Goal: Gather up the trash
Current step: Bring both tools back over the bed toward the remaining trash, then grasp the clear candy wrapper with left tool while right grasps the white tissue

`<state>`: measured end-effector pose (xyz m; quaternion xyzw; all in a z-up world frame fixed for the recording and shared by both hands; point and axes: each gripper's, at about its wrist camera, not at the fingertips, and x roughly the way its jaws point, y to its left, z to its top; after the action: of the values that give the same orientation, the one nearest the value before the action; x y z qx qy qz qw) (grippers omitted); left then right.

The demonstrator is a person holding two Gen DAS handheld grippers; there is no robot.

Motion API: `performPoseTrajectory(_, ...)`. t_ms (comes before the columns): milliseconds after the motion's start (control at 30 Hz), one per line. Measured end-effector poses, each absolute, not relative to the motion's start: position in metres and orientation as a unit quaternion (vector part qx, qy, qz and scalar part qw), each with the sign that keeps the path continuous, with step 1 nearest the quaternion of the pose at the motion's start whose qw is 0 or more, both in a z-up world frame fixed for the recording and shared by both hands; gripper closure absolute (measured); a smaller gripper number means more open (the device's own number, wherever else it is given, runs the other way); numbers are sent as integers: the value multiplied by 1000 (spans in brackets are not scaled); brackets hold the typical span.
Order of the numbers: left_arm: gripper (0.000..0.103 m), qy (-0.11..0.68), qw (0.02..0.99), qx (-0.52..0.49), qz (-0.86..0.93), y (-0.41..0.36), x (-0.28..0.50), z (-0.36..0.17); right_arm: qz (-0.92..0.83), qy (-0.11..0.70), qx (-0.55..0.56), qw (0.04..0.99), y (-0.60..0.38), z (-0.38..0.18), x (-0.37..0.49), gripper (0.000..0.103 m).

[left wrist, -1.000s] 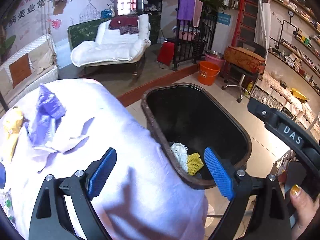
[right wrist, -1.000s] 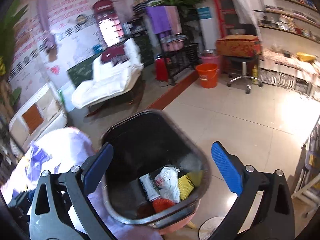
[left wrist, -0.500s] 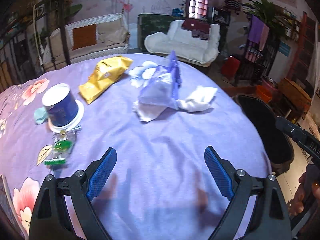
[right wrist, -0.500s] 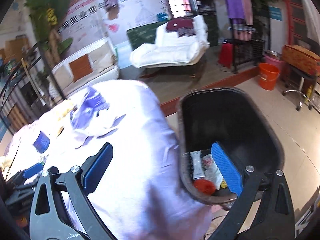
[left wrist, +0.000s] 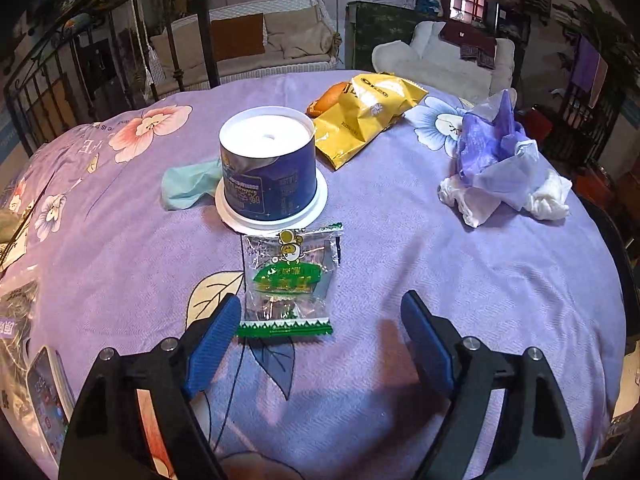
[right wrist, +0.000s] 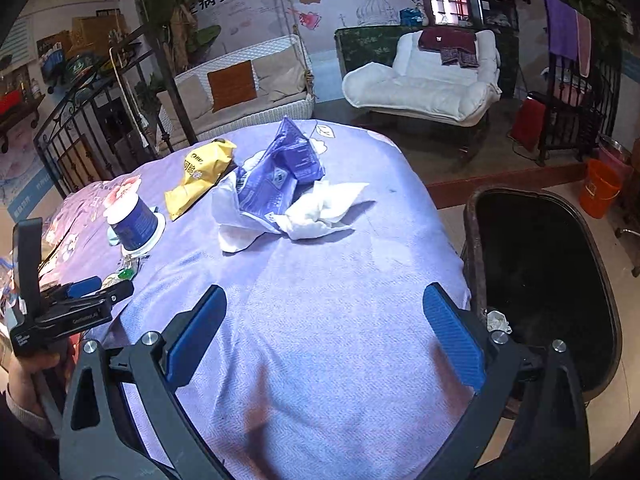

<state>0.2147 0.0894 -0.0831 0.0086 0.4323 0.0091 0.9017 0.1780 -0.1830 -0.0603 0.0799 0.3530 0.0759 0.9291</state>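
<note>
Swung from bin (right wrist: pixel 544 280) to worktop (left wrist: pixel 440 280), left claw (left wrist: pixel 320 344) narrowing yet spread, empty, snack wrapper (left wrist: pixel 290 280) lying flat just ahead; right claw (right wrist: pixel 320 336) spread, empty: next pickup pending.

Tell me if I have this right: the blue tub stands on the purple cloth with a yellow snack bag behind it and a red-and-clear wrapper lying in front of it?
Nearly. The wrapper is green and clear, not red; the left wrist view shows it. The rest holds: the blue tub stands on the purple cloth, with the yellow snack bag behind it.
</note>
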Motion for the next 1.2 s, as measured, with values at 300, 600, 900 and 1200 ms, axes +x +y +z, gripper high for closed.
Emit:
performPoseTrajectory(300,48,456,890,9,14,101,242,-94,96,363,58,925,-168,-58,187,6)
performPoseTrajectory(600,81,442,895,-47,25,120,235,-90,111,364,48,924,-153,-58,192,6)
performPoseTrajectory(900,91,407,909,-86,18,124,213,-76,146,358,36,922,-135,-55,203,6)
performPoseTrajectory(1200,91,377,921,-99,-2,111,179,-64,73,403,34,912,-155,-67,263,12)
